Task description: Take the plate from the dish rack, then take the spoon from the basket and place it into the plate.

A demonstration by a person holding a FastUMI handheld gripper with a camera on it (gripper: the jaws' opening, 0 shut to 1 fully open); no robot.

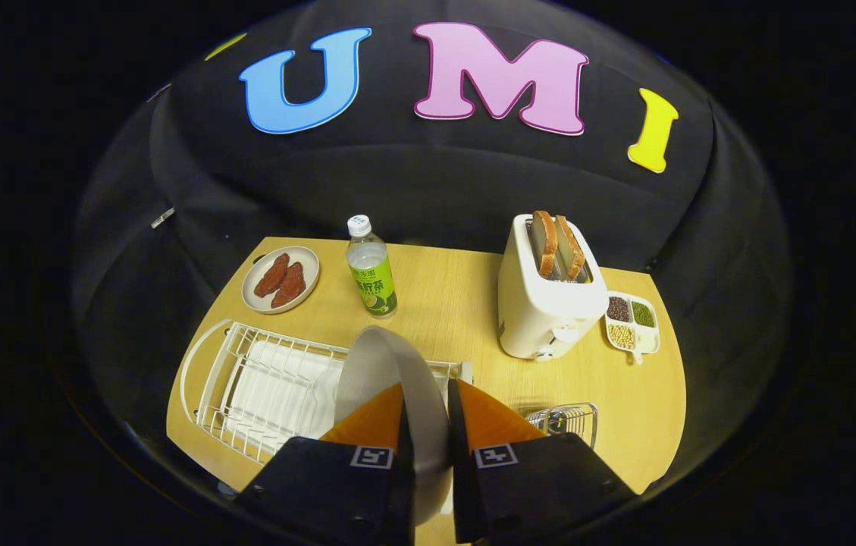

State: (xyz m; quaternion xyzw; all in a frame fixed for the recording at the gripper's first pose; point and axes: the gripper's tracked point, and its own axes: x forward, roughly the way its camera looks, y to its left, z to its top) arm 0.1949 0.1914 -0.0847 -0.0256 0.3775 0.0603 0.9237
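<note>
The wooden table point(458, 303) carries everything, its bare middle lying between the bottle and the toaster — a likely spot, I judge, for setting the plate down. Largest on it is the white wire dish rack point(246, 379), lying just ahead of the fingers and to their left, its slots there to stand plates on edge. Beyond the fingers to the right stands the white toaster point(541, 315) with two slices of bread upright in its slots.

The grey plate point(390, 371) is held on edge between the two fingers of the gripper point(428, 409), which are clamped on its rim from either side; it rises above the rack's right end, seemingly lifted clear of the wires, though the exact clearance is hard to tell. Gripping the rim is the only hold a standing plate offers.

Smaller things follow: a small plate with two reddish sausage pieces point(281, 279) at the far left corner, a green-labelled bottle point(371, 269) beside it, a divided dish of beans point(631, 322) just beside the toaster, and the small wire basket point(565, 421) just right of the fingers — its contents are too small to make out, so the spoon cannot be confirmed.
</note>
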